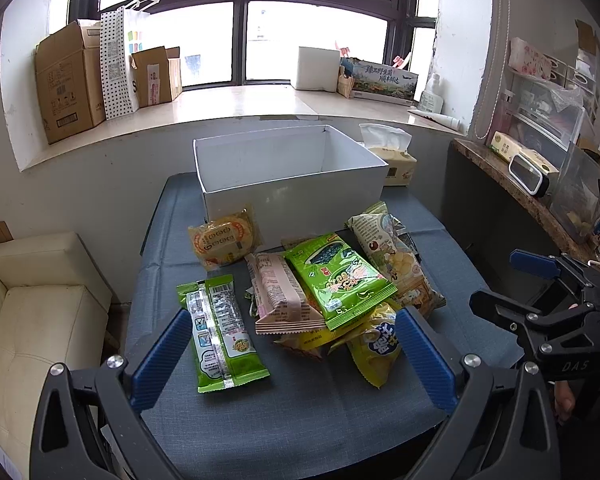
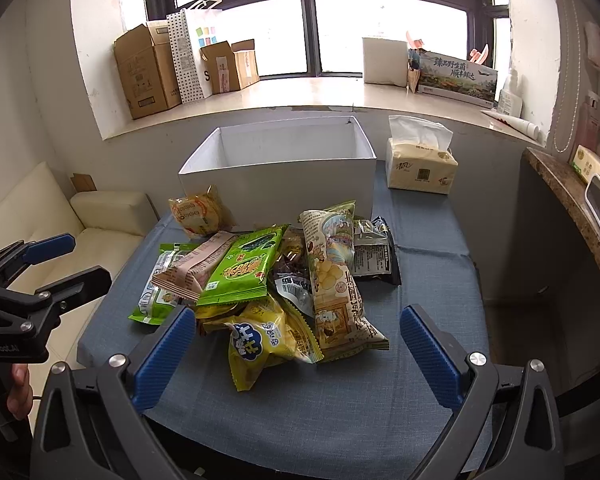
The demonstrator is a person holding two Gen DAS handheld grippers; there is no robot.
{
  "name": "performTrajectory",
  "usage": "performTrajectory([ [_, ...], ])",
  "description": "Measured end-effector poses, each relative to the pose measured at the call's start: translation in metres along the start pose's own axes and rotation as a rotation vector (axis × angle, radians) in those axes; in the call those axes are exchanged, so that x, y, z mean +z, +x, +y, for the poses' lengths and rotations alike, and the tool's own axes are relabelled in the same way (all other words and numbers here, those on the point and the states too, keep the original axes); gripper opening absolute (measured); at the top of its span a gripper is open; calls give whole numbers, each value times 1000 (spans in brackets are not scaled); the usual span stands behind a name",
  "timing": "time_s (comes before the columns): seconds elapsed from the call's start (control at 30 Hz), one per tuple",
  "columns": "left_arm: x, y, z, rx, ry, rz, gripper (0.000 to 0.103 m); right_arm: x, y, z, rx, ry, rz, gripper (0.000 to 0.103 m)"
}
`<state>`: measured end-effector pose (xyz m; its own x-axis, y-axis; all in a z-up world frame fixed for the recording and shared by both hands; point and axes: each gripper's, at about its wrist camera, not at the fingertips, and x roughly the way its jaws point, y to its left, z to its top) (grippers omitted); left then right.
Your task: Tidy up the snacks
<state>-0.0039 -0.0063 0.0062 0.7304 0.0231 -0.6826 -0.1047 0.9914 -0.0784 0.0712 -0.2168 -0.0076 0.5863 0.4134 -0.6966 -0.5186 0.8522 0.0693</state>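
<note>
Both grippers spread wide, holding nothing: left gripper [image 1: 294, 354], right gripper [image 2: 298, 354] | snack pile [image 2: 276, 280] on blue table [image 2: 340, 408], white box [image 2: 276, 176] just behind | we'd pinch the top green packet [image 2: 244, 268] by its edge first, lift clean

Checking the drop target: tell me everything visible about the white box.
The white box is an open-topped rectangle, seemingly matte cardboard, with no lid in view. It stands upright at the far end of the blue-clothed table. What shows of its inside holds nothing. A round yellow snack packet leans against its front wall; a tissue pack sits beside it.
</note>
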Motion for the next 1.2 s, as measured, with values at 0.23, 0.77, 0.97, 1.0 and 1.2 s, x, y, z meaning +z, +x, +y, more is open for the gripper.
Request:
performTrajectory([
  [0.23, 1, 1, 0, 0, 2, 2, 103, 0, 1, 0, 10, 1, 2, 103],
  [0.77, 1, 2, 1, 0, 1, 4, 103, 0, 1, -1, 24, 7, 5, 103],
  [0.97, 1, 1, 1, 2, 3, 3, 103, 0, 1, -2, 33, 13, 0, 103],
  [1.0, 1, 2, 1, 3, 4, 4, 103, 0, 2, -3, 32, 16, 2, 103],
  [1.2, -1, 3, 2, 1, 1, 8, 103, 2, 16, -11, 17, 13, 3, 103],
])
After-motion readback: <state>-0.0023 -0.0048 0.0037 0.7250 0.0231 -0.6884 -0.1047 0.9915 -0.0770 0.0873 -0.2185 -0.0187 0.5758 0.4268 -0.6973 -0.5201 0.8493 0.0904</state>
